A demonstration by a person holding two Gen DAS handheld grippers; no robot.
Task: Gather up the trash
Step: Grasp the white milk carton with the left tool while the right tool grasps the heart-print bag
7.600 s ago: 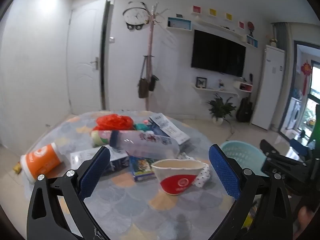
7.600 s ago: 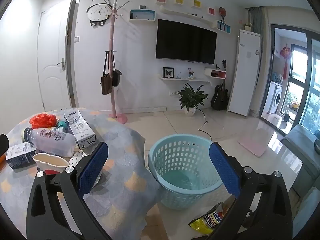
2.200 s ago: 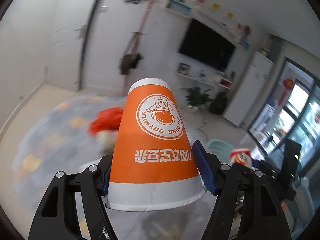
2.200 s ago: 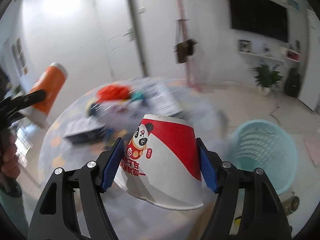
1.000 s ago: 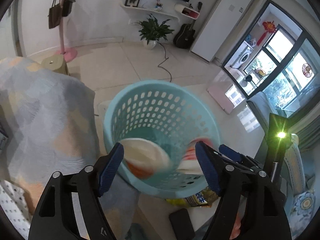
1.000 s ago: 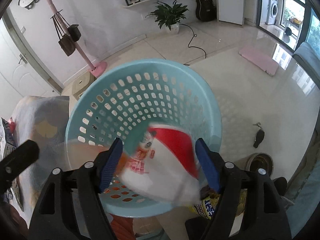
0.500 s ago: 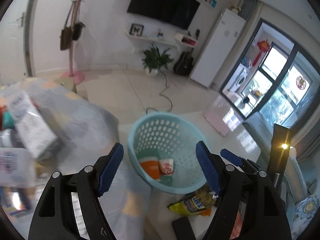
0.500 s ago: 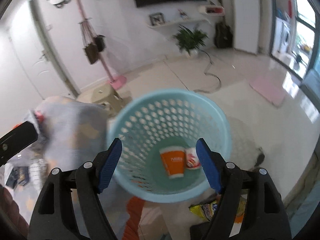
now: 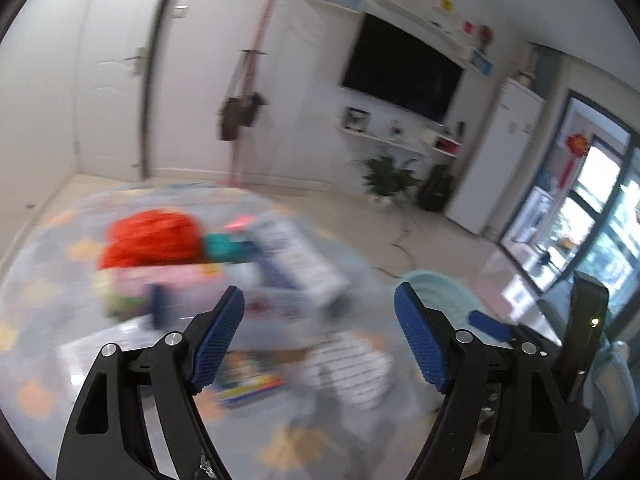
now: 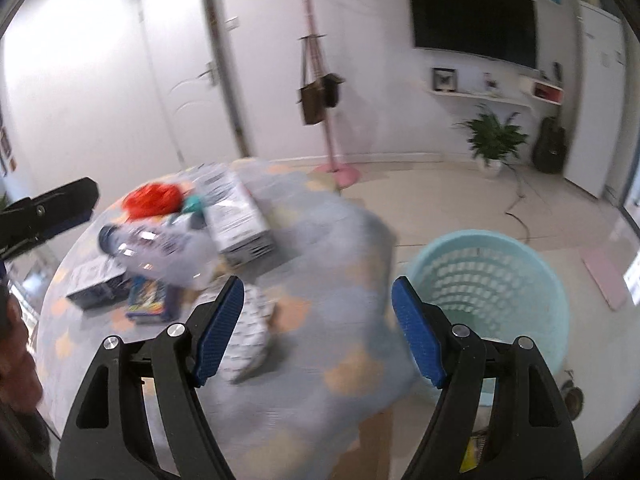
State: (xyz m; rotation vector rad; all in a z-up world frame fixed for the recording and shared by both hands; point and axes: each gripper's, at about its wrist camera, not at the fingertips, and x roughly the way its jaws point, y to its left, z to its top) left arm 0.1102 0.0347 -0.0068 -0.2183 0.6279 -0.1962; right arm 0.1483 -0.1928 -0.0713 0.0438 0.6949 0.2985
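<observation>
Both claws are hanging wide open and holding nothing: the left gripper point(image 9: 318, 338) is facing the pile on the table point(image 9: 48, 360), and the right gripper point(image 10: 318, 328) is sitting over the table's near edge with the basket point(image 10: 492, 280) just beyond its right finger. Motion is blurring both views, so small details are uncertain.

The remaining trash is lying clustered on the table point(image 10: 340, 360), well apart from the basket, which is standing on the floor beside it.

- A clear bottle point(image 10: 160, 252) is lying on its side in the middle of the pile. It looks light, smooth and round, so it is likely to slip or roll; gripping across the middle of its body seems safest.
- A white carton point(image 10: 236, 216) is resting behind it. Being stiff and flat-sided, it should be taking a grip well across its narrow faces.
- A red bag point(image 10: 150, 198) is bunched at the far side, soft and crushable; pinching a raised fold should work.
- A dotted wrapper point(image 10: 250, 332), nearest the right gripper, looks limp and thin, so it needs a pinch at a lifted edge.
- 2 small boxes point(image 10: 120, 292) are lying flat, and seem rigid and light.
</observation>
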